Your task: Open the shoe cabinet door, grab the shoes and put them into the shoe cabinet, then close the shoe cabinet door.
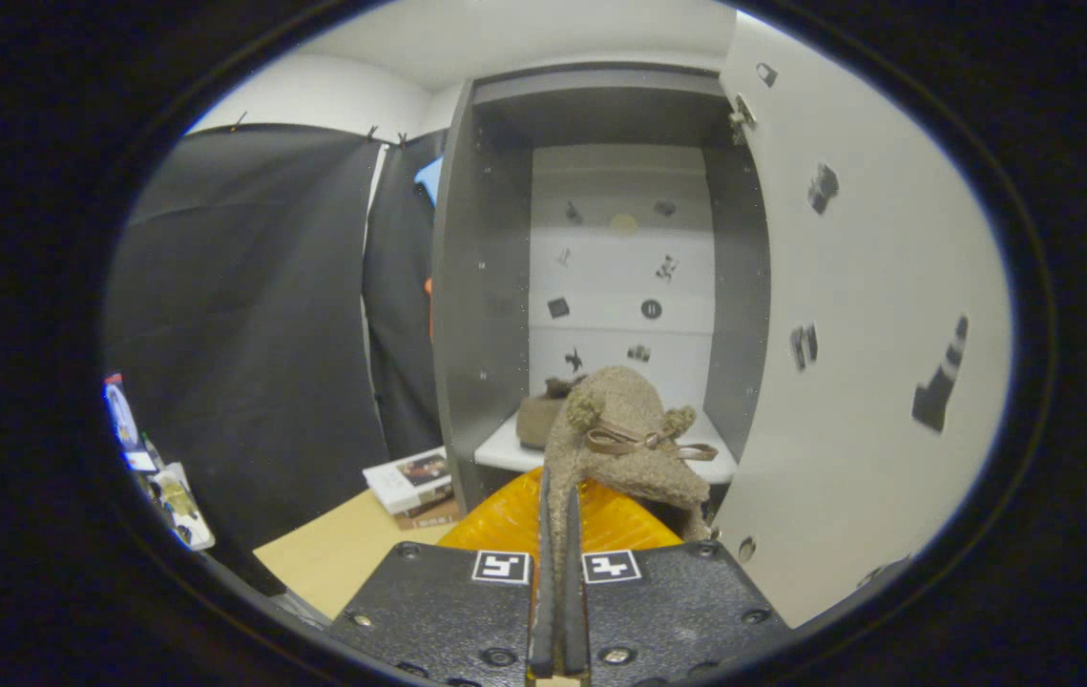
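A fuzzy tan shoe [624, 434] with two pompoms and a brown ribbon bow is held up just ahead of the hand-held gripper [557, 534]. The two fingers are closed tight on a thin edge of the shoe, with almost no gap seen between them. The shoe is raised in front of the open cabinet [600, 267], level with its white shelf [505, 447].

A second shoe [540, 418], brownish and partly hidden behind the first, is seen resting on that shelf, toward its left side. The cabinet has grey side walls and a pale back panel dotted with small dark stickers. Its door [867, 334] is swung open to the right of the fingers, its white inner face also marked with small dark stickers, and a metal hinge is seen near its top corner.

Below the held shoe, an orange ribbed object [514, 520] is seen just beyond the fingers; what it is cannot be told. To the left of it, a light wooden table [343, 553] carries a small stack of books [409, 487] beside the cabinet's base. Black cloth is hung as the booth wall [247, 334] to the left, with white room wall and ceiling above it.
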`<state>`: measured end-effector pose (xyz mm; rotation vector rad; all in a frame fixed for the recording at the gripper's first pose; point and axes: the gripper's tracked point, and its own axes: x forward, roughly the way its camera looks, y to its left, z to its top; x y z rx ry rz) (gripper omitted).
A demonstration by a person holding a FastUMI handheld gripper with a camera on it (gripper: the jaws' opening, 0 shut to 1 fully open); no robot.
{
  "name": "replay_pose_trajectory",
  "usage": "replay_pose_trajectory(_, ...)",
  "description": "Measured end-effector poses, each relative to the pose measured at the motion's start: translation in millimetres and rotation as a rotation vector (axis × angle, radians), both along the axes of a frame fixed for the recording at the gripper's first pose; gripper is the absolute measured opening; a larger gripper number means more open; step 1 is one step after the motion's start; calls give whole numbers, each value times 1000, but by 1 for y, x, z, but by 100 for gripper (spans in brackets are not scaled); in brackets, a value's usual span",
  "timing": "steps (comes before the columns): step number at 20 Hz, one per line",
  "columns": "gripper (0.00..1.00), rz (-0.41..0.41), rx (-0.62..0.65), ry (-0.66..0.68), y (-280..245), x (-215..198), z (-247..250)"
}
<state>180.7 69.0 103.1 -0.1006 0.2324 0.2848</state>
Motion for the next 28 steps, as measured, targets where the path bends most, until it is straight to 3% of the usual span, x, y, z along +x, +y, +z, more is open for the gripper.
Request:
replay_pose_trajectory(2,7,-4,11,-39,5,28,23)
replay_pose_trajectory(7,7,-102,0,-53,0,95,46)
replay_pose_trajectory(12,7,-164,-75,-22,-12,161,23)
replay_pose_trajectory(19,7,-159,-120,37,-21,245,-33)
replay_pose_trajectory(28,12,-155,-184,80,-30,292,-99)
